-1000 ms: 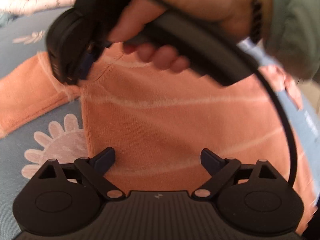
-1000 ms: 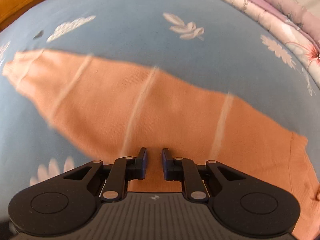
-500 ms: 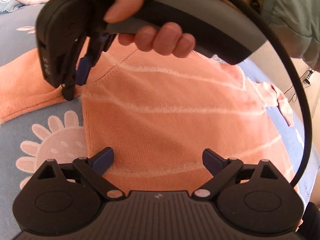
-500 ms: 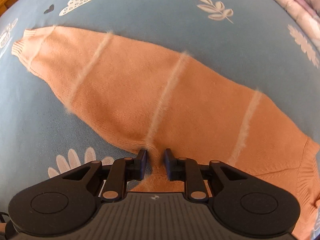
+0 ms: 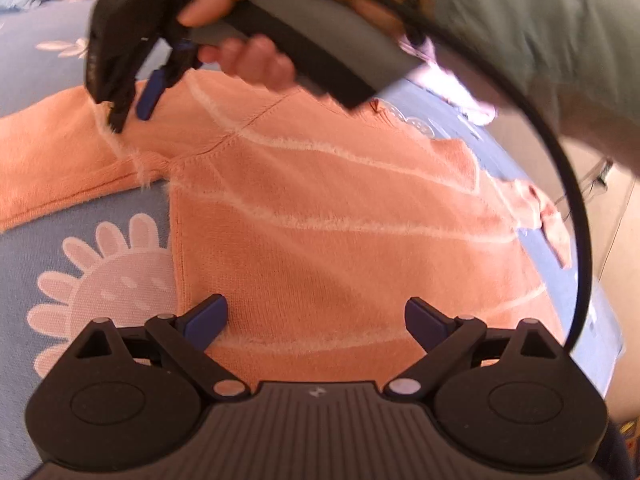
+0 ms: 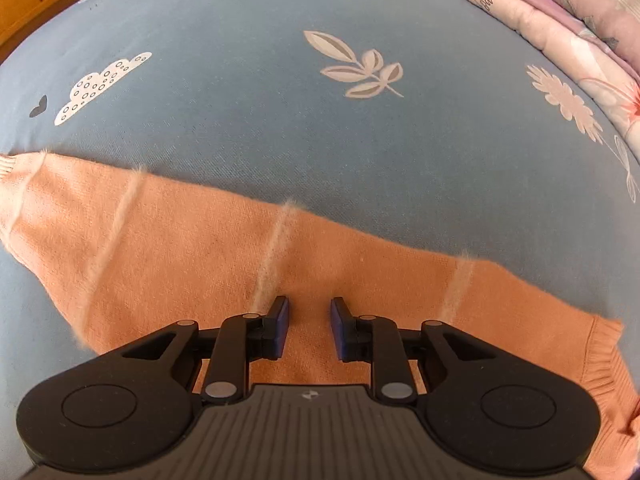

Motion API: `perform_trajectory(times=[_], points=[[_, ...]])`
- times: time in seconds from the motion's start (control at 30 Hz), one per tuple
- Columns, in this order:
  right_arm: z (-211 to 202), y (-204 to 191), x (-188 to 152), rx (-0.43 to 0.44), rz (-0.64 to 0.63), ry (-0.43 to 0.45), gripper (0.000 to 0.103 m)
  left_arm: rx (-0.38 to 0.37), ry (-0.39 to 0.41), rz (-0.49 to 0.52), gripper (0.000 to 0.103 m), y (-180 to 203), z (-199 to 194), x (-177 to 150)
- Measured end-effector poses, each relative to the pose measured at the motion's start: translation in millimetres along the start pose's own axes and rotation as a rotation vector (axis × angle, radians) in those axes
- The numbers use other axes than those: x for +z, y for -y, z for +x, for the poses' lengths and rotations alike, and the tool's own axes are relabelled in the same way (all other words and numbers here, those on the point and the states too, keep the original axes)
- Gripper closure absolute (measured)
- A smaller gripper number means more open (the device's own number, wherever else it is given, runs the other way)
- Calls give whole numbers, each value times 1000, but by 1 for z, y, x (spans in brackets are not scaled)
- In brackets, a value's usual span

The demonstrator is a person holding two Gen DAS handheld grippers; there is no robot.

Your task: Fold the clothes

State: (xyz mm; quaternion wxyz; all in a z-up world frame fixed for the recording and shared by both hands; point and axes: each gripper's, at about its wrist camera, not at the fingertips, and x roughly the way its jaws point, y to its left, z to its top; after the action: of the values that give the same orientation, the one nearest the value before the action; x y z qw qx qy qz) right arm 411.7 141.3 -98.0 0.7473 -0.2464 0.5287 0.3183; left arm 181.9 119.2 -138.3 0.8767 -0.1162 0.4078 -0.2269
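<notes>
Both rigs: black ribbed plastic left gripper (image 5: 316,316) and right gripper (image 6: 307,322), blue pads, silver pivot screws. At 1 o'clock, grey-green sleeve (image 5: 540,40), black cable (image 5: 576,208).

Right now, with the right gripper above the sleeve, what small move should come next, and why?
Probably lower the right gripper onto the orange sweater's sleeve and close on it. Its jaws are opening with nothing between them, and the sleeve lies flat, spread out over the blue bedsheet, not yet folded in.
</notes>
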Motion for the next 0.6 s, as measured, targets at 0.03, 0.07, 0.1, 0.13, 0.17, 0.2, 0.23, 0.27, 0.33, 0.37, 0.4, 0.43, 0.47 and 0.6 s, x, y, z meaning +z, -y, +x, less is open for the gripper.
perform_trajectory(times=[0.03, 0.07, 0.1, 0.13, 0.17, 0.2, 0.23, 0.27, 0.33, 0.37, 0.4, 0.43, 0.47, 0.6], points=[[-5, 1, 3, 17, 6, -3, 76, 6, 0, 3, 8, 1, 0, 0], [-12, 1, 6, 27, 15, 24, 76, 10, 0, 3, 8, 2, 0, 0], [-19, 1, 8, 38, 23, 53, 76, 13, 0, 5, 8, 2, 0, -1], [-27, 2, 11, 48, 32, 82, 76, 16, 0, 7, 8, 3, 0, -1], [-26, 1, 15, 59, 41, 91, 76, 19, 0, 13, 8, 4, 0, -1], [-19, -1, 18, 69, 50, 77, 76, 23, -2, 22, 8, 5, 2, -1], [-8, -5, 21, 54, 52, 51, 76, 27, -3, 29, 8, 6, 3, -1], [6, -10, 23, 26, 37, 29, 76, 30, -5, 31, 7, 7, 4, -1], [19, -18, 27, -13, 6, 54, 74, 32, -6, 23, 7, 8, 3, 0], [17, -18, 30, -12, 14, 57, 74, 29, -7, 16, 7, 7, 2, 0], [14, -15, 32, -3, 35, 48, 74, 27, -7, 11, 7, 7, 1, 0], [7, -13, 31, 15, 40, 55, 74, 25, -8, 4, 7, 6, -1, 0], [0, -11, 30, 32, 44, 63, 74, 20, -11, -5, 7, 6, -1, 1], [-25, -8, 11, 56, -6, 10, 74, 8, -11, -27, 7, 2, -4, 2]])
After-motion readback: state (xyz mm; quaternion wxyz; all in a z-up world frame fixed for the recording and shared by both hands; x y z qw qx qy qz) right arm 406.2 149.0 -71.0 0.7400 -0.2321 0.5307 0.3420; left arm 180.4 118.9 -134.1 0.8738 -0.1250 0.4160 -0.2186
